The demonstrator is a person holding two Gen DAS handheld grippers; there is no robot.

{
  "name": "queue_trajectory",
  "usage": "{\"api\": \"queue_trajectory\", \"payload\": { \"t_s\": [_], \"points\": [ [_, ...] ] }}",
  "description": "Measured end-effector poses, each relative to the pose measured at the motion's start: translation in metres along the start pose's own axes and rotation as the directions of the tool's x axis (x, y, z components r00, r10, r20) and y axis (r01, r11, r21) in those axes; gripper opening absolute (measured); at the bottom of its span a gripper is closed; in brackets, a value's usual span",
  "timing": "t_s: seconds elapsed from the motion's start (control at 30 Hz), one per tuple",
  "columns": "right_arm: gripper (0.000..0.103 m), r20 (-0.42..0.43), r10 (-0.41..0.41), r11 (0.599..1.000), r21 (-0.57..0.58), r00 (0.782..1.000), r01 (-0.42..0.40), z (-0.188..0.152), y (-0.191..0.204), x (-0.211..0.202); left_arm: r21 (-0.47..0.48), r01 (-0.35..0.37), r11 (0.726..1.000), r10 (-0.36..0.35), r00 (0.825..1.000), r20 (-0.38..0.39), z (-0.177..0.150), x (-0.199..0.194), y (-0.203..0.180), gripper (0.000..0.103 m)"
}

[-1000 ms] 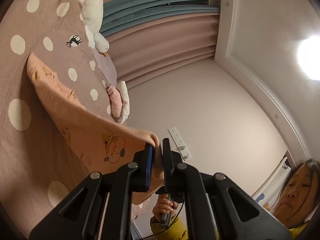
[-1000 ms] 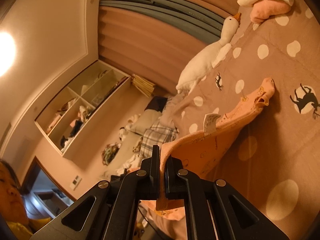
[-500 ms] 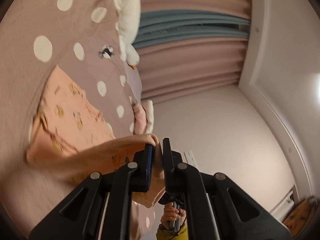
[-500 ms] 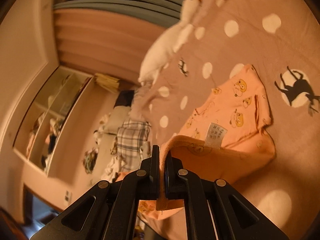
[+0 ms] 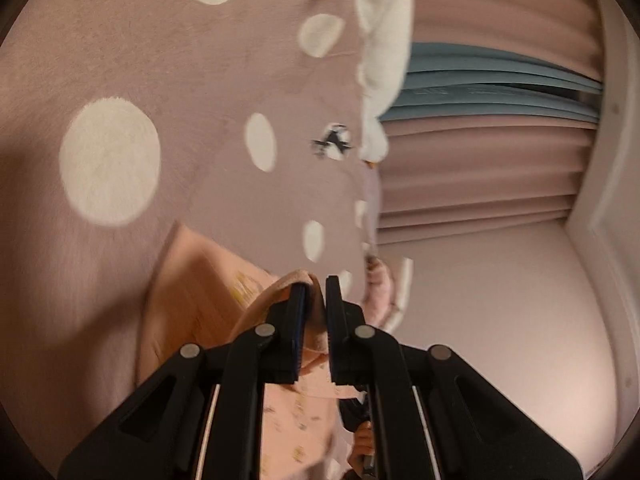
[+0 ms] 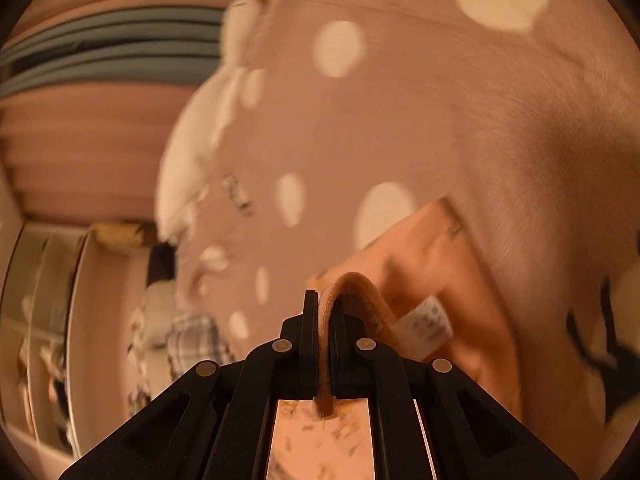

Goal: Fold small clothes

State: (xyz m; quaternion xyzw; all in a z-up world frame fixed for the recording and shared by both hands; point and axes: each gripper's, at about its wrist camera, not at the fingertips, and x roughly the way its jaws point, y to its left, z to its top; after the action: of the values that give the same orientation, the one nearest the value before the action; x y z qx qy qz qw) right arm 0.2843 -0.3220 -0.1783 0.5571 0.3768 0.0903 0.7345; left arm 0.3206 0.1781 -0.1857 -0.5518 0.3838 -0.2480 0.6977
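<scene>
A small peach garment with cartoon prints (image 5: 192,304) lies on the pink polka-dot bedspread (image 5: 168,80). My left gripper (image 5: 316,292) is shut on one edge of it, held low over the rest of the cloth. My right gripper (image 6: 325,300) is shut on another edge of the same garment (image 6: 448,272), whose hem curls over the right finger. A white care label (image 6: 426,322) shows just right of that gripper. Both views are blurred by motion.
A white plush goose (image 5: 384,60) lies on the bedspread (image 6: 440,112) near the curtains (image 5: 488,152); it also shows in the right wrist view (image 6: 188,168). Folded pink and white clothes (image 5: 384,288) sit near the bed's edge. Shelves (image 6: 44,320) stand off the bed.
Both grippers have swung forward and down toward the bed, carrying the held edge over the garment. The cloth now lies doubled on the bedspread close under the fingers.
</scene>
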Motion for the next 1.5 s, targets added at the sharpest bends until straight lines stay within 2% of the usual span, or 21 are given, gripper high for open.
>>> {"api": "queue_trajectory", "payload": {
  "t_s": [0.1, 0.17, 0.23, 0.3, 0.37, 0.47, 0.53, 0.57, 0.63, 0.67, 0.7, 0.8, 0.83, 0.87, 0.9, 1.0, 1.07, 1.13, 1.27, 1.4, 1.5],
  "points": [
    [0.006, -0.012, -0.022, 0.999, 0.033, 1.0, 0.022, 0.009, -0.01, 0.012, -0.036, -0.097, 0.995, 0.097, 0.995, 0.01, 0.012, 0.012, 0.015, 0.011],
    [0.009, -0.012, -0.052, 0.994, 0.098, 0.999, 0.053, 0.012, -0.02, 0.014, -0.081, -0.149, 0.985, 0.149, 0.989, -0.001, 0.015, 0.016, 0.028, 0.029],
    [0.014, -0.009, -0.057, 0.985, 0.16, 0.998, 0.058, 0.015, -0.028, 0.014, -0.11, -0.168, 0.98, 0.169, 0.986, 0.0, 0.018, 0.014, 0.038, 0.038],
    [0.03, 0.0, -0.022, 0.975, 0.22, 1.0, 0.021, 0.02, -0.035, 0.008, -0.133, -0.16, 0.978, 0.164, 0.986, 0.023, 0.024, 0.005, 0.041, 0.041],
    [0.038, 0.05, 0.037, 0.968, 0.246, 0.998, -0.048, 0.024, -0.036, -0.002, -0.129, -0.178, 0.976, 0.188, 0.979, 0.075, 0.031, -0.012, 0.037, 0.058],
    [0.038, 0.206, 0.08, 0.984, 0.138, 0.975, -0.11, 0.028, -0.025, -0.031, -0.053, -0.168, 0.984, 0.173, 0.98, 0.102, 0.034, -0.033, 0.021, 0.058],
    [0.038, 0.187, 0.115, 0.991, 0.047, 0.976, -0.125, 0.026, -0.015, -0.04, 0.06, -0.185, 0.981, 0.183, 0.983, 0.033, 0.025, -0.037, 0.004, 0.058],
    [0.038, 0.122, 0.111, 0.994, -0.018, 0.986, -0.11, 0.021, -0.006, -0.039, 0.159, -0.222, 0.962, 0.227, 0.974, -0.012, 0.014, -0.036, -0.008, 0.057],
    [0.038, -0.003, 0.014, 0.98, -0.2, 1.0, -0.015, 0.003, 0.015, -0.033, 0.288, -0.254, 0.923, 0.294, 0.95, -0.102, -0.008, -0.028, -0.02, 0.058],
    [0.037, -0.051, -0.07, 0.939, -0.34, 0.996, 0.049, -0.015, 0.028, -0.029, 0.324, -0.26, 0.909, 0.317, 0.939, -0.136, -0.017, -0.023, -0.022, 0.057],
    [0.029, -0.065, -0.125, 0.904, -0.418, 0.99, 0.086, -0.027, 0.034, -0.026, 0.377, -0.274, 0.885, 0.357, 0.918, -0.172, -0.029, -0.016, -0.024, 0.057],
    [0.017, -0.092, -0.307, 0.777, -0.6, 0.947, 0.193, -0.064, 0.043, -0.004, 0.522, -0.345, 0.781, 0.498, 0.847, -0.185, -0.056, 0.01, -0.024, 0.049],
    [0.015, -0.094, -0.337, 0.756, -0.619, 0.937, 0.21, -0.066, 0.042, 0.005, 0.554, -0.371, 0.745, 0.537, 0.826, -0.169, -0.062, 0.018, -0.024, 0.046],
    [0.014, -0.079, -0.387, 0.716, -0.653, 0.919, 0.245, -0.073, 0.042, 0.015, 0.578, -0.399, 0.712, 0.57, 0.809, -0.144, -0.065, 0.026, -0.024, 0.046],
    [0.014, -0.052, -0.429, 0.674, -0.683, 0.902, 0.281, -0.076, 0.045, 0.026, 0.589, -0.417, 0.692, 0.584, 0.803, -0.118, -0.058, 0.038, -0.025, 0.046],
    [0.014, 0.02, -0.474, 0.596, -0.728, 0.88, 0.338, -0.075, 0.054, 0.045, 0.602, -0.45, 0.659, 0.596, 0.801, -0.053, -0.045, 0.062, -0.028, 0.046],
    [0.014, 0.068, -0.474, 0.567, -0.739, 0.878, 0.364, -0.067, 0.064, 0.057, 0.589, -0.458, 0.665, 0.589, 0.807, -0.037, -0.032, 0.077, -0.029, 0.046],
    [0.014, 0.09, -0.445, 0.587, -0.722, 0.891, 0.366, -0.052, 0.073, 0.062, 0.556, -0.466, 0.688, 0.565, 0.825, -0.008, -0.014, 0.081, -0.035, 0.046],
    [0.014, 0.178, -0.36, 0.639, -0.669, 0.916, 0.381, -0.031, 0.08, 0.046, 0.47, -0.438, 0.767, 0.48, 0.877, 0.034, 0.002, 0.068, -0.047, 0.046],
    [0.014, 0.157, -0.292, 0.69, -0.648, 0.944, 0.321, -0.032, 0.075, 0.019, 0.492, -0.408, 0.769, 0.444, 0.895, 0.048, -0.004, 0.054, -0.061, 0.046],
    [0.014, 0.122, -0.29, 0.648, -0.705, 0.949, 0.289, -0.048, 0.076, 0.007, 0.507, -0.399, 0.764, 0.451, 0.892, 0.022, -0.01, 0.048, -0.064, 0.046]
  ]
}}
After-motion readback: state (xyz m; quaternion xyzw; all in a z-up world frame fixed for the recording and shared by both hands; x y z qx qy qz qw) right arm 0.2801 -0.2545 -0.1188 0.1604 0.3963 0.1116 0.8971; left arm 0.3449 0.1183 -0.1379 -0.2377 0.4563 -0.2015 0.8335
